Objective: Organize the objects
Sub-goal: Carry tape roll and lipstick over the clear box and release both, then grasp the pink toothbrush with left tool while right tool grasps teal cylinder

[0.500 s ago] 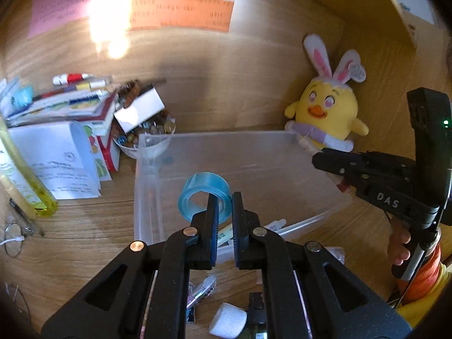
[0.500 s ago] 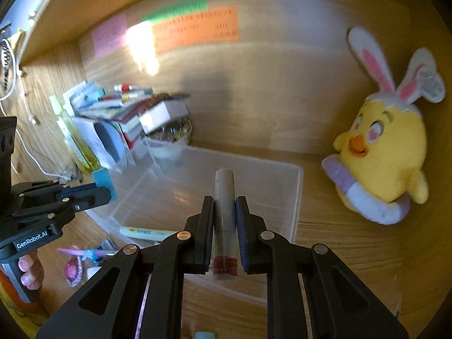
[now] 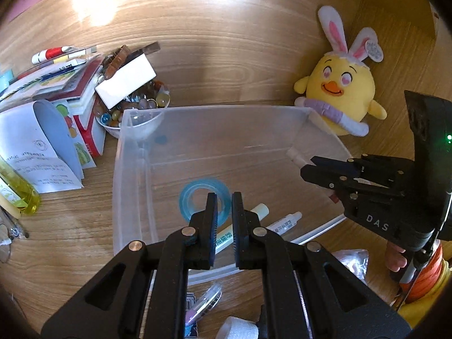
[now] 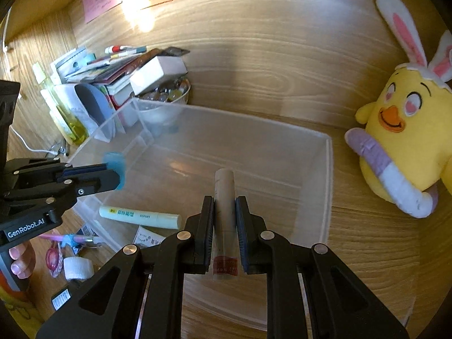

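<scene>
The left gripper (image 3: 223,212) hangs over the clear rectangular plastic bin (image 3: 132,169) with its jaws a narrow gap apart; the translucent blue ring of tape (image 3: 188,197) sits at its left fingertip, but whether that finger grips the ring or merely overlaps it I cannot tell, though from the right wrist camera the ring (image 4: 114,166) appears fixed at the fingertips, above the bin's left wall; the right gripper (image 4: 224,223) is clenched on a slim beige tube with a red label at its near end (image 4: 224,197), the tube running forward between the fingers and past their tips, over the bin interior; below and left of the right gripper a pale yellow marker pen (image 4: 139,216) lies on the bin floor, with a white tube with printed text (image 3: 284,221) just beside it; ahead and to the right of both grippers a yellow plush chick with pink-lined rabbit ears (image 4: 406,130) leans against the wooden back wall (image 4: 268,56); ahead and left stand a white bowl of glass marbles (image 3: 135,104) and a stack of booklets (image 3: 56,84).
</scene>
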Demonstrator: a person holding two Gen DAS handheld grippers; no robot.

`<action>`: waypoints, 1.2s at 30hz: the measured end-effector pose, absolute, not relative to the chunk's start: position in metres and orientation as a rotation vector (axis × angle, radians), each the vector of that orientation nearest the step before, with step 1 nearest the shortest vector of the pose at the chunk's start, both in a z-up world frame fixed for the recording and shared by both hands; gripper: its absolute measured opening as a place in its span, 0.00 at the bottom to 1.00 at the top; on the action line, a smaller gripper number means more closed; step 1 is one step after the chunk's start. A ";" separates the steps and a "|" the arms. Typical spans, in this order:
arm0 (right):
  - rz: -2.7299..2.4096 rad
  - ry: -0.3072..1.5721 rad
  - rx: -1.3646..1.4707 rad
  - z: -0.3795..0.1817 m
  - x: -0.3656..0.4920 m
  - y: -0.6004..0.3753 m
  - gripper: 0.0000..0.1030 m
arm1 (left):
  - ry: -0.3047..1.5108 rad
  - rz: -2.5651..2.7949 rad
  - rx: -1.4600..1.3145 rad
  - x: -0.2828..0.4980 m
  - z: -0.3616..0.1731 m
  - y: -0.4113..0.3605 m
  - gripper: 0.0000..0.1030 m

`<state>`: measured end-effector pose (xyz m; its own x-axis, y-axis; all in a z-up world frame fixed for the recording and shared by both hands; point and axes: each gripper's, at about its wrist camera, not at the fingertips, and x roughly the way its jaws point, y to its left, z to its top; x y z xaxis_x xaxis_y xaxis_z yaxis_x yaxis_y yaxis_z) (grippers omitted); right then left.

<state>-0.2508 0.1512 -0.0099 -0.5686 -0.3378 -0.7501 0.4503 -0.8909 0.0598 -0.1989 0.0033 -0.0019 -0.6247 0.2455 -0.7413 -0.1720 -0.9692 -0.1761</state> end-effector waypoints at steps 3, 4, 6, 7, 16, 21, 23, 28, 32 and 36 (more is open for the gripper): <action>-2.431 0.214 1.131 -0.012 -0.249 0.148 0.14 | -0.114 2.647 -1.213 -0.197 -0.001 0.004 0.08; -2.430 0.220 1.132 -0.012 -0.248 0.147 0.14 | -0.109 2.651 -1.209 -0.197 0.000 0.004 0.08; -2.432 0.231 1.125 -0.012 -0.245 0.146 0.14 | -0.099 2.659 -1.202 -0.195 0.002 0.005 0.08; -2.440 0.241 1.117 -0.011 -0.243 0.145 0.14 | -0.095 2.663 -1.200 -0.194 0.002 0.004 0.09; -2.474 0.276 1.036 0.003 -0.216 0.148 0.22 | -0.053 2.750 -1.114 -0.175 0.021 0.004 0.48; -2.514 0.303 0.979 0.011 -0.194 0.152 0.34 | -0.001 2.826 -1.037 -0.155 0.036 0.002 0.67; -2.536 0.316 0.946 0.016 -0.182 0.154 0.41 | -0.012 2.843 -1.018 -0.146 0.041 -0.001 0.76; -2.598 0.324 0.844 0.029 -0.151 0.161 0.71 | -0.122 2.832 -0.960 -0.122 0.049 -0.018 0.83; -2.624 0.317 0.811 0.034 -0.129 0.166 0.80 | -0.086 2.868 -0.941 -0.097 0.052 -0.023 0.83; -2.653 0.314 0.835 0.031 -0.115 0.172 0.81 | -0.007 2.917 -0.966 -0.077 0.048 -0.026 0.83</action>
<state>-0.1150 0.1718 0.0308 -0.7689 -0.2541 -0.5867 0.3839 -0.9173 -0.1059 -0.0765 -0.0264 0.0481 -0.8003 0.0669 -0.5959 -0.0641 -0.9976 -0.0258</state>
